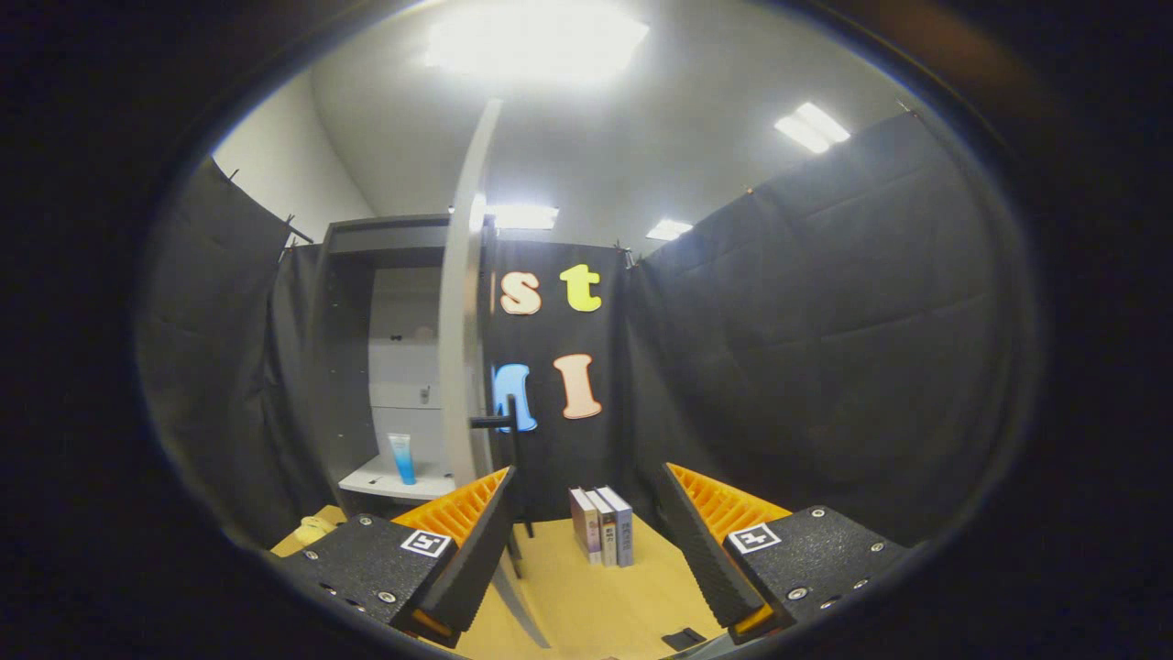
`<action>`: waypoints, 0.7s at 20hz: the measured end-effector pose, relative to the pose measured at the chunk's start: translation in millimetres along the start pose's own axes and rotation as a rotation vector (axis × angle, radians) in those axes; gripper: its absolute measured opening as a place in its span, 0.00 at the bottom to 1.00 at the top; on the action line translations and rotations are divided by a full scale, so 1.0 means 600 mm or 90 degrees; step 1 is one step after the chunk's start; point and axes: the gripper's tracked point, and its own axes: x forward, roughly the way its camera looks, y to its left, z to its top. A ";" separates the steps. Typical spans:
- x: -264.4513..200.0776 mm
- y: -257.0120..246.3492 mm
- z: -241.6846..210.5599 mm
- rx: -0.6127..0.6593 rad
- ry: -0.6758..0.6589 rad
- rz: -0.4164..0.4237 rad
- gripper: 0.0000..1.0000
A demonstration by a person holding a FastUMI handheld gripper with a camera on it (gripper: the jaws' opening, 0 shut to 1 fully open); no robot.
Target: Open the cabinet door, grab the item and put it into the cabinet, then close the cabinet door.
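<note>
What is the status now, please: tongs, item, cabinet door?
Tongs open, holding nothing. Cabinet door open, edge-on just ahead of the left finger. Blue tube upright on cabinet shelf. Books upright on table, between fingers, beyond them.

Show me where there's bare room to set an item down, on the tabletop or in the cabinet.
Inside the cabinet, the white shelf is bare left of the blue tube. The tabletop is bare between the open tool's fingers, short of the boxes. Crowded: by the door handle.
</note>
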 end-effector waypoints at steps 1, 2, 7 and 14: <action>0.016 -0.021 -0.001 0.005 0.001 -0.021 0.93; 0.031 -0.040 -0.004 0.010 0.005 -0.038 0.93; 0.107 -0.082 -0.020 0.022 0.018 -0.091 0.93; 0.188 -0.062 -0.007 0.034 0.009 -0.109 0.93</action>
